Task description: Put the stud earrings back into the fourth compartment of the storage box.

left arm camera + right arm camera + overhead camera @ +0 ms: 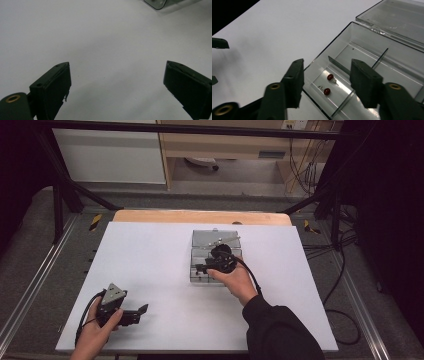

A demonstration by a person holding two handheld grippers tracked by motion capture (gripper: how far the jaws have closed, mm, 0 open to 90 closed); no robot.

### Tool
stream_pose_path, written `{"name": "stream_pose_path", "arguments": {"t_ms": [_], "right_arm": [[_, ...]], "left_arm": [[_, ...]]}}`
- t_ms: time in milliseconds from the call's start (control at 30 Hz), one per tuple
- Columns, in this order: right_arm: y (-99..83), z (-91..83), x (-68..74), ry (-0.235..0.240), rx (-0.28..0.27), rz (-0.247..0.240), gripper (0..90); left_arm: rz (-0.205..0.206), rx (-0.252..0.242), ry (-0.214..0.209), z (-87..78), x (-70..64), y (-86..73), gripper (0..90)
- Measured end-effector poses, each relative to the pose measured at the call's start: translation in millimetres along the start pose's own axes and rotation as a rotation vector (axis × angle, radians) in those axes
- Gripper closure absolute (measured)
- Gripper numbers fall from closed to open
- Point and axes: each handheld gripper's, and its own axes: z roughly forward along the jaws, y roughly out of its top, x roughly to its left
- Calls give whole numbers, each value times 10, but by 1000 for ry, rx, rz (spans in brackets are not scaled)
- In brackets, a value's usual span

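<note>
High view. White counter (160,265). Clear plastic box (200,270) sits just right of centre, its lid (212,238) thrown back flat at the box's 12 o'clock. Right gripper (204,267) held over the box, right hand (235,280) coming in from 5 o'clock, dark sleeve (280,330) behind it. Left gripper (142,312) low at about 7 o'clock of the counter, well apart from the box, left hand (95,332) wrapped round its body, grey three-cornered plate on top.

Left gripper view. Fingers (53,87) stand wide apart with nothing between them, bare white counter beneath. A corner of the clear box (157,3) lies far off at 1 o'clock.

Right gripper view. Fingers (364,82) spread wide, gripping nothing, poised above the near end of the box. Thin clear dividers split the box into compartments. In the near corner compartment, between the two fingers, lie two small red beads (328,84) close together, each on a tiny silvery fitting, possibly earrings; can't tell for certain. Open lid (397,20) lies flat at 1 o'clock. Tips of the left gripper (218,43) sit at the 9 o'clock edge.
</note>
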Motion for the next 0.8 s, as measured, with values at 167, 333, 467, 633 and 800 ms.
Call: {"name": "stream_pose_path", "arguments": {"t_ms": [167,333,467,633,800], "right_arm": [[14,-62,34,-14,-19,-13,265],[32,-141,25,-44,-45,14,106],[29,-212,10,-75,-69,19,91],[22,-270,7,-108,-86,24,82],[17,-365,12,-87,-108,1,43]], "left_arm": [[-2,-4,4,-8,9,-2,80],[-8,-10,3,-5,7,8,80],[-3,-9,1,-6,2,9,80],[-4,-6,1,-6,15,-1,80],[-15,-13,6,-12,27,2,79]]}}
